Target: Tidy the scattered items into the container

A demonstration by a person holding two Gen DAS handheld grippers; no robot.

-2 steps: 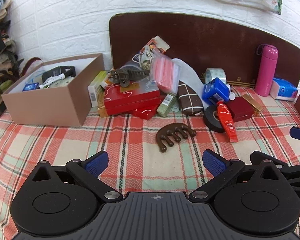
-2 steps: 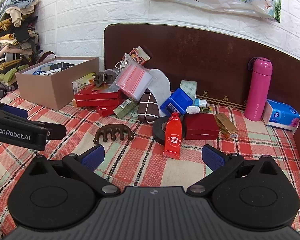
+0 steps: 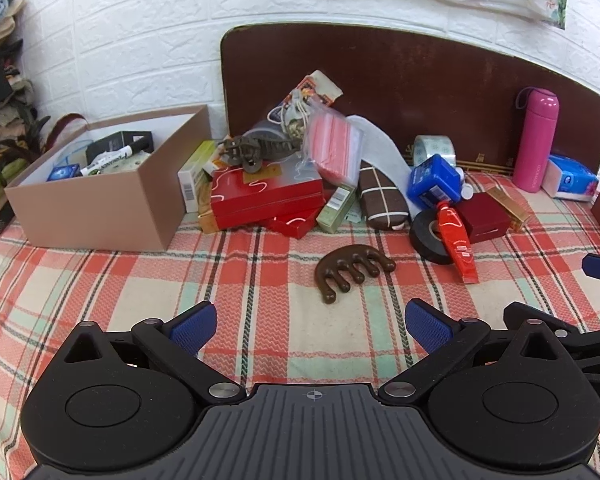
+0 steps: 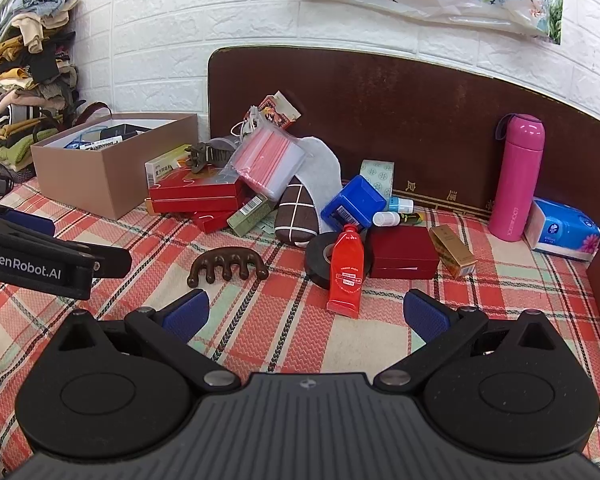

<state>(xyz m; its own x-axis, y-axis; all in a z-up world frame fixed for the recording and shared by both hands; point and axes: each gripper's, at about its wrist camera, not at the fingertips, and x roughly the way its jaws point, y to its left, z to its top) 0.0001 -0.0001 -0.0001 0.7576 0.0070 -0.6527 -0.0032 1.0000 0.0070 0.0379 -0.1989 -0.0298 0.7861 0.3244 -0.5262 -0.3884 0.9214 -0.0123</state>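
Note:
A brown cardboard box (image 3: 100, 204), also in the right wrist view (image 4: 112, 176), stands at the left with several items inside. A pile of clutter lies beside it: red boxes (image 3: 266, 196), a brown hair claw (image 3: 256, 150), a zip bag (image 3: 332, 148), a blue box (image 3: 434, 182), black tape roll (image 3: 426, 234) and a red tube (image 4: 346, 270). A brown wooden comb (image 3: 350, 270) (image 4: 226, 266) lies alone in front. My left gripper (image 3: 310, 326) is open and empty, just short of the comb. My right gripper (image 4: 306, 316) is open and empty, near the red tube.
A pink bottle (image 4: 518, 176) and a blue tissue pack (image 4: 566, 230) stand at the back right against a dark brown headboard (image 4: 380, 120). Folded clothes (image 4: 28, 92) are stacked at the far left. The plaid cloth (image 3: 100, 300) covers the surface.

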